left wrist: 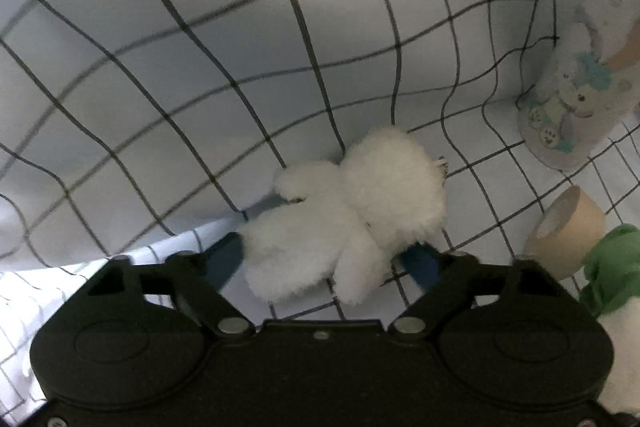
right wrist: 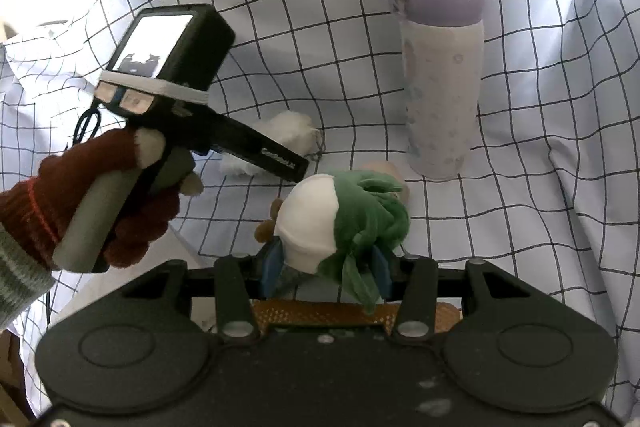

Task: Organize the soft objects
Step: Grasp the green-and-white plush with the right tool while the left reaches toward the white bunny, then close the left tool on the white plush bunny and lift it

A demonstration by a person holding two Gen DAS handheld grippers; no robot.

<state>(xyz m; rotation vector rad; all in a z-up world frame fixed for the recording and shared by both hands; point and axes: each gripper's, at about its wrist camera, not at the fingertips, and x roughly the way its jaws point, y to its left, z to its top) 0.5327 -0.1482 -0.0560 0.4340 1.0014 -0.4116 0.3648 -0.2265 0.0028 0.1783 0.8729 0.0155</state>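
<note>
A white fluffy toy lies on the checked cloth. My left gripper reaches down over it, and the toy's lower part sits between the blue pads. The left pad touches the fluff, while a narrow gap shows at the right pad. In the right wrist view the same toy shows behind the left gripper, which a hand in a red-brown glove holds. My right gripper is shut on a green and white plush toy, also seen at the left wrist view's right edge.
A white bottle with a lilac lid stands upright on the cloth, right of the white toy. A beige tape roll lies between the bottle and the green toy. The cloth rises in folds behind and to the left.
</note>
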